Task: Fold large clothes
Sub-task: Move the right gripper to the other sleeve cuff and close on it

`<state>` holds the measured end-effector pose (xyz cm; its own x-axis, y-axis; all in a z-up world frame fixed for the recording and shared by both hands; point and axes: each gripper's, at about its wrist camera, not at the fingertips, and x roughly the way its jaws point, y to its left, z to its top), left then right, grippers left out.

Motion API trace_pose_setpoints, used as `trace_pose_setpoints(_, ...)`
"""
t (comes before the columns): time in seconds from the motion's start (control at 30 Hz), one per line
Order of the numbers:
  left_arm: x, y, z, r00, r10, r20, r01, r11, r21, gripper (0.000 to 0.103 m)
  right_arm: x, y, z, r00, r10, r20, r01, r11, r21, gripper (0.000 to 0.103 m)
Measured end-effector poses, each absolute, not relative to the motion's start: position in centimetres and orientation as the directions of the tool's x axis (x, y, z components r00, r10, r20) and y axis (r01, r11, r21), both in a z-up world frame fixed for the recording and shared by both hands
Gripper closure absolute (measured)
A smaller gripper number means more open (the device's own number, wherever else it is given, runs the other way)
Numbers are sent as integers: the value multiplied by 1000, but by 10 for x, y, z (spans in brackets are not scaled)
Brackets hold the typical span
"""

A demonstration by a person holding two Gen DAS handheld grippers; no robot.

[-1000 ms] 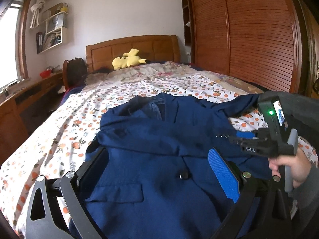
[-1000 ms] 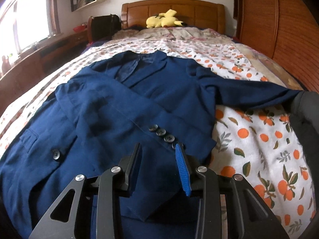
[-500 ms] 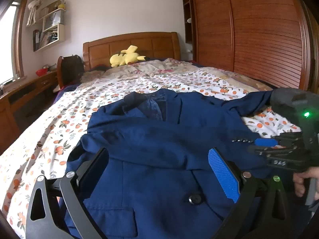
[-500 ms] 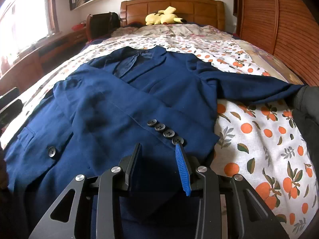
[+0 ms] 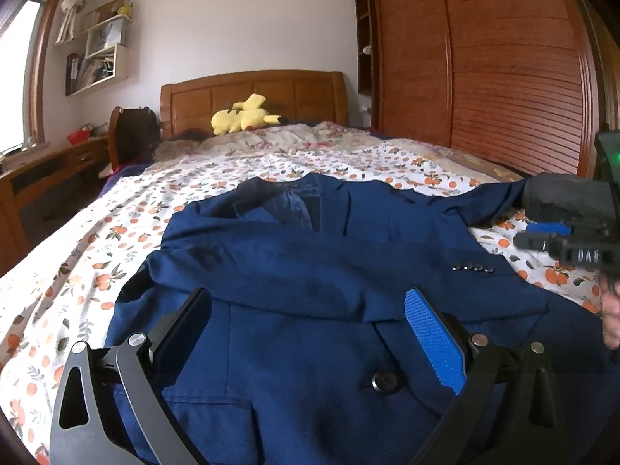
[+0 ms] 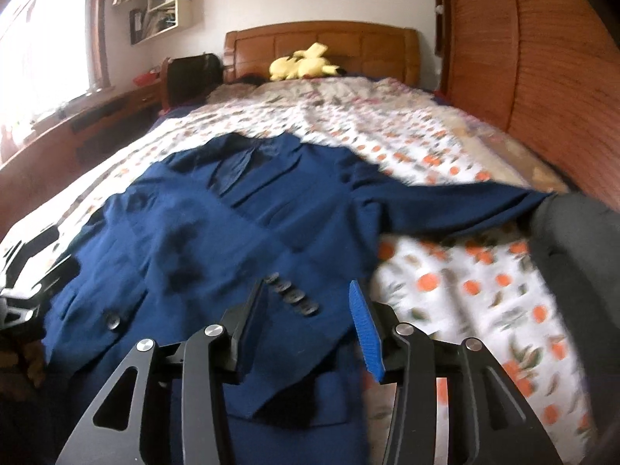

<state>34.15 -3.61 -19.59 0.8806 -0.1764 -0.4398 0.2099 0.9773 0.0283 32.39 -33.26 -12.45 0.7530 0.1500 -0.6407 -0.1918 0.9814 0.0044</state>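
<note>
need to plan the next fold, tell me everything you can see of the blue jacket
The blue jacket is a navy suit blazer of smooth woven cloth, lying face up and flat on the orange-print bedsheet, collar toward the headboard. One sleeve is folded across the chest, its four cuff buttons showing. The other sleeve stretches out sideways. A front button and a flap pocket show. Neither open tool grips it.

Left gripper [image 5: 314,333] hovers with fingers spread wide; right gripper [image 6: 310,321] likewise parted, holding nothing.
</note>
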Motion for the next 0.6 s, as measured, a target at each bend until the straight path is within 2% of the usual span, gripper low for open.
trace_pose_setpoints(0.2, 340, -36, -195, 883, -182, -433, 213, 977, 25, 3, 356, -363, -103, 776, 42, -629, -114, 991, -74, 60)
trace_pose_setpoints(0.3, 340, -36, -195, 881, -181, -437, 214, 976, 28, 3, 378, -379, -104, 771, -5, -637, -63, 994, -84, 50)
trace_pose_setpoints(0.57, 339, -37, -195, 880, -182, -439, 216, 976, 30, 3, 428, -417, -134, 721, -82, -688, 53, 997, -64, 40)
trace_pose_setpoints(0.6, 340, -37, -195, 880, -182, -439, 216, 976, 29, 3, 433, -422, -138, 715, -91, -693, 70, 996, -58, 35)
